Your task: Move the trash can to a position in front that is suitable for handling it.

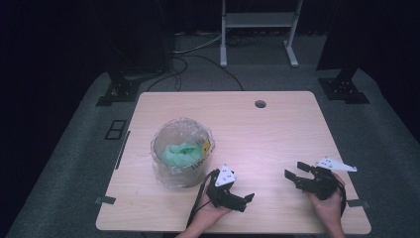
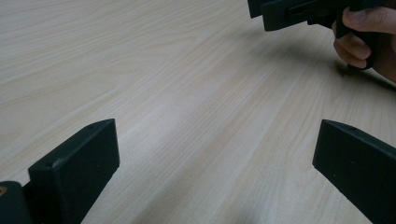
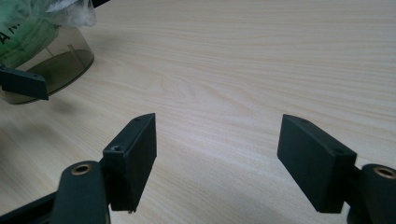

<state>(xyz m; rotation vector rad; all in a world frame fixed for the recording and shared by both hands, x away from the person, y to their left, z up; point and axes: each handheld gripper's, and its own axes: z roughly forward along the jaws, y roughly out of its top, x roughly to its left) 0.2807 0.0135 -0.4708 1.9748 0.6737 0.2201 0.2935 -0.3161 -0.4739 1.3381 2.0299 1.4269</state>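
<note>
Nearest, two hand-held grippers low over worktop (image 1: 277, 129), one per hand. Left hand-held gripper (image 1: 245, 201) points right, jaws spread, nothing between. Right hand-held gripper (image 1: 295, 171) points left toward it, jaws spread, empty. Both hands near front edge, wrists level. Farther left, one clear bin (image 1: 182, 153) stands upright, long axis vertical, plastic-lined, green wad inside.

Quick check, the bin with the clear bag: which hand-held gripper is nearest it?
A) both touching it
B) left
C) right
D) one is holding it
B: in the high view the left hand-held gripper sits just right of the bin without touching it, jaws open on nothing; the right hand-held gripper is farther off across the table, jaws open too.
</note>
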